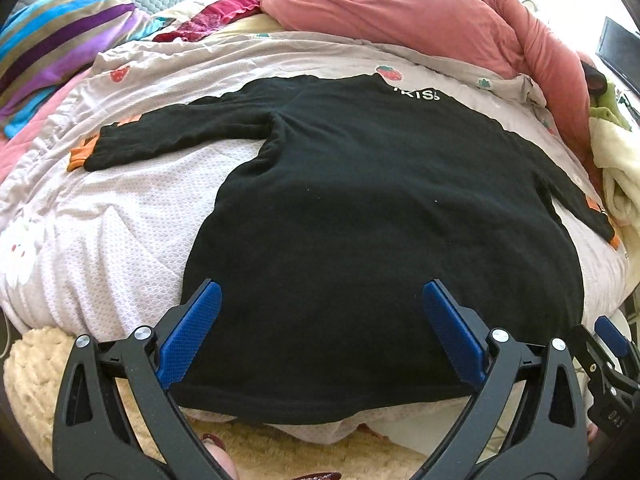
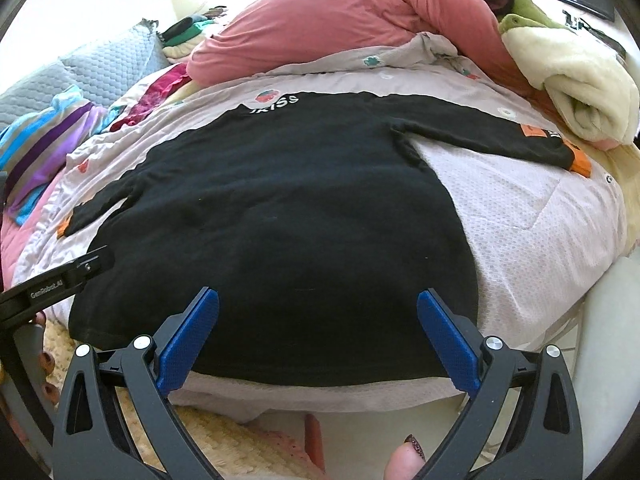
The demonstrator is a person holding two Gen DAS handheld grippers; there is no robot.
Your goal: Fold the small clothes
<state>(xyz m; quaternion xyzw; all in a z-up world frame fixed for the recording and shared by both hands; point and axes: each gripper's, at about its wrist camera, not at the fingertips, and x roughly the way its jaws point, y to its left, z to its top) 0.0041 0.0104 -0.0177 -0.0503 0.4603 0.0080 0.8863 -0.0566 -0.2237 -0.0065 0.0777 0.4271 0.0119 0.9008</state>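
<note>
A black long-sleeved top (image 1: 360,208) with orange cuffs and white lettering at the neck lies flat and spread out on the bed, hem toward me. It also shows in the right wrist view (image 2: 280,208). My left gripper (image 1: 322,292) is open and empty, its blue pads over the hem's left part. My right gripper (image 2: 318,300) is open and empty over the hem's right part. The left sleeve (image 1: 160,140) points left, the right sleeve (image 2: 500,136) points right. The right gripper also shows in the left wrist view at the lower right edge (image 1: 612,344).
The top rests on a pale lilac quilt (image 1: 120,216) with strawberry prints. A pink duvet (image 1: 400,12) is bunched at the back. A striped cloth (image 1: 60,44) lies far left, a cream blanket (image 2: 580,80) far right. A fluffy cream rug (image 1: 36,380) lies below the bed edge.
</note>
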